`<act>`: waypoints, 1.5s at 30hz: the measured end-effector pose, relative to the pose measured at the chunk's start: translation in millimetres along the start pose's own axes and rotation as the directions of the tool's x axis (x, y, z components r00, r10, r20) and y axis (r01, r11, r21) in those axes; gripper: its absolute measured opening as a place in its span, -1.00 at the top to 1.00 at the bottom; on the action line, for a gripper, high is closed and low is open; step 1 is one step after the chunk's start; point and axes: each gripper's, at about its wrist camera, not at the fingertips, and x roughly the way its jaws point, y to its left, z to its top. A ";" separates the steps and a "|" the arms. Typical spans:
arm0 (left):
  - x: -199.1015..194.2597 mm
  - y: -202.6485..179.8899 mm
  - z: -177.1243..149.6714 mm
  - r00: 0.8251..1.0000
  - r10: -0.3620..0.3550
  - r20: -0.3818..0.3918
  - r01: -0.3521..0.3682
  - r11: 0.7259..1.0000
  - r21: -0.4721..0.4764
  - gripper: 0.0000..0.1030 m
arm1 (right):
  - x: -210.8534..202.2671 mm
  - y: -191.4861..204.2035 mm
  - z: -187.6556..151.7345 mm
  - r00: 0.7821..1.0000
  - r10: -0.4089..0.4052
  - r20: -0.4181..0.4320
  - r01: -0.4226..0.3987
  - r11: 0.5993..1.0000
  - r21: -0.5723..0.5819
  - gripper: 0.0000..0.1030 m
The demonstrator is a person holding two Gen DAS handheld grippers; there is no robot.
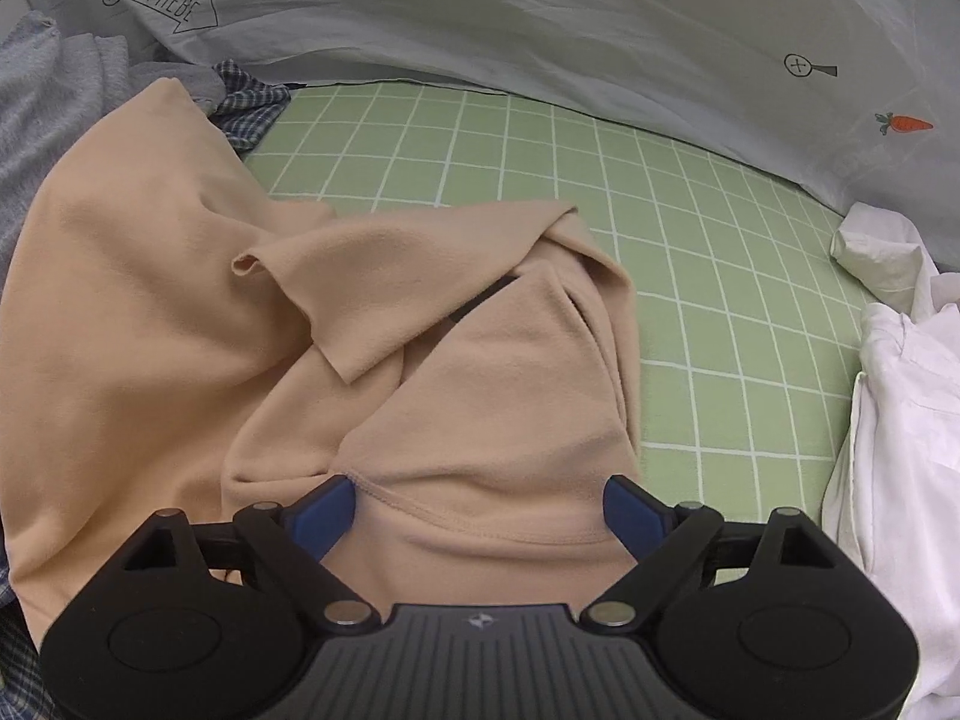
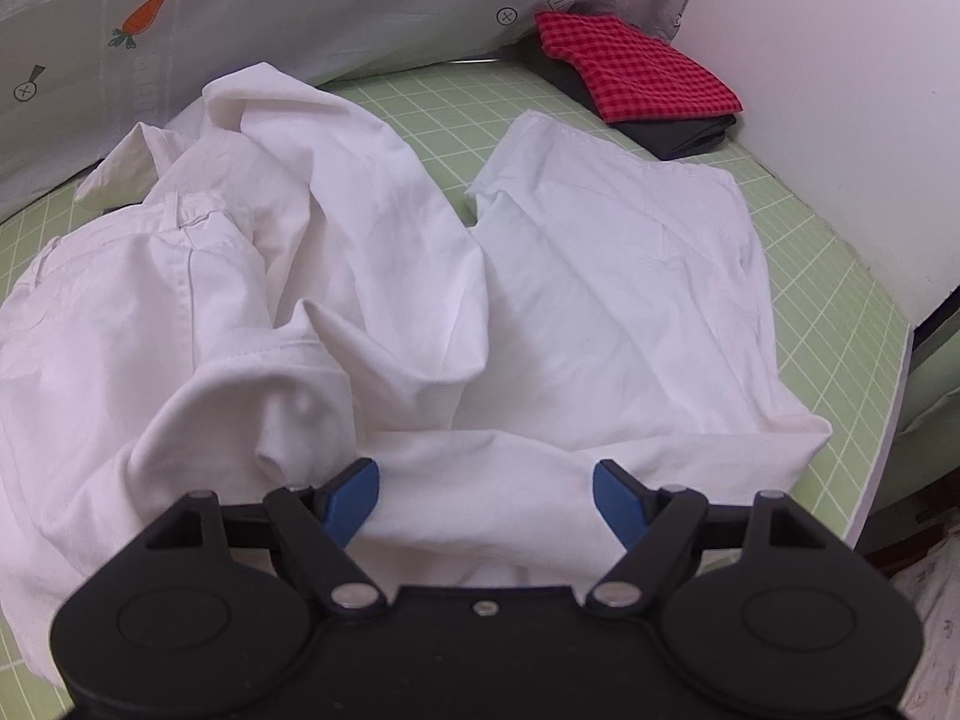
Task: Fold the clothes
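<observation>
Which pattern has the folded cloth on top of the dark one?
Red and black check, best seen in the right wrist view.

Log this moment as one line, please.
left gripper: open over peach top hem | right gripper: open over white garment | red checked cloth: folded, far corner

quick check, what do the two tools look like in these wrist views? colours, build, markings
Both match: the left tool and right tool have a black plastic body, black linkage arms with silver pivot pins, and blue pads on the fingers. The left body is ribbed with a small emblem; the right shows a centre screw. No cables or sleeves visible.
</observation>
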 end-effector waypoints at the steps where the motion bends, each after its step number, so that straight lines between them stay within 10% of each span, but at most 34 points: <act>1: 0.5 3.7 -0.2 1.000 0.017 0.006 -0.017 1.000 -0.007 -0.27 | 1.0 2.7 1.0 1.000 -0.008 -0.007 0.008 1.000 -0.003 -0.54; 5: -12.2 26.7 5.5 0.999 -0.046 0.022 0.047 0.998 -0.034 0.57 | 3.9 12.2 5.7 0.999 -0.031 -0.009 0.030 0.999 -0.040 -0.53; 11: -97.6 91.8 49.0 0.965 0.004 0.261 0.036 0.988 -0.149 0.68 | 9.7 22.5 15.9 0.999 -0.048 -0.020 0.047 0.998 -0.037 -0.48; 18: -207.9 204.1 88.4 0.772 0.259 0.580 -0.025 0.925 -0.380 0.70 | 12.7 31.5 27.6 0.997 -0.069 -0.021 0.069 0.998 -0.010 -0.46; 21: -215.1 219.7 79.8 0.657 0.450 0.605 -0.173 0.871 -0.460 0.69 | 12.0 40.2 30.0 0.996 -0.092 -0.008 0.092 0.995 -0.036 -0.45; 22: -205.3 224.3 78.6 0.645 0.510 0.568 -0.256 0.845 -0.469 0.69 | 11.7 43.5 30.5 0.995 -0.100 -0.004 0.100 0.994 -0.047 -0.44; 23: -190.8 232.6 76.7 0.651 0.555 0.518 -0.311 0.818 -0.484 0.64 | 12.0 46.7 30.8 0.994 -0.105 -0.001 0.105 0.993 -0.059 -0.43; 26: -145.5 274.6 64.9 0.783 0.555 0.282 -0.306 0.737 -0.603 0.61 | 13.2 52.7 31.3 0.994 -0.109 -0.006 0.108 0.991 -0.075 -0.40; 28: -134.3 289.3 49.3 0.828 0.517 0.216 -0.262 0.698 -0.666 0.49 | 12.2 55.5 31.2 0.994 -0.112 -0.006 0.111 0.990 -0.083 -0.38; 32: -140.9 282.6 37.9 0.791 0.566 0.232 -0.307 0.696 -0.649 -0.04 | 9.5 55.2 30.8 0.993 -0.114 -0.002 0.113 0.990 -0.088 -0.38; 37: -177.0 271.3 34.2 0.774 0.556 0.304 -0.249 0.707 -0.662 -0.23 | 8.3 58.1 30.1 0.993 -0.118 0.003 0.118 0.988 -0.096 -0.38; 41: -189.3 249.7 57.6 0.771 0.499 0.395 -0.190 0.773 -0.606 -0.49 | 6.8 55.7 28.2 0.994 -0.106 0.012 0.107 0.990 -0.094 -0.38; 45: -167.7 230.7 81.5 0.806 0.461 0.372 -0.198 0.802 -0.564 -0.58 | 5.3 51.9 25.5 0.996 -0.091 0.013 0.091 0.993 -0.071 -0.38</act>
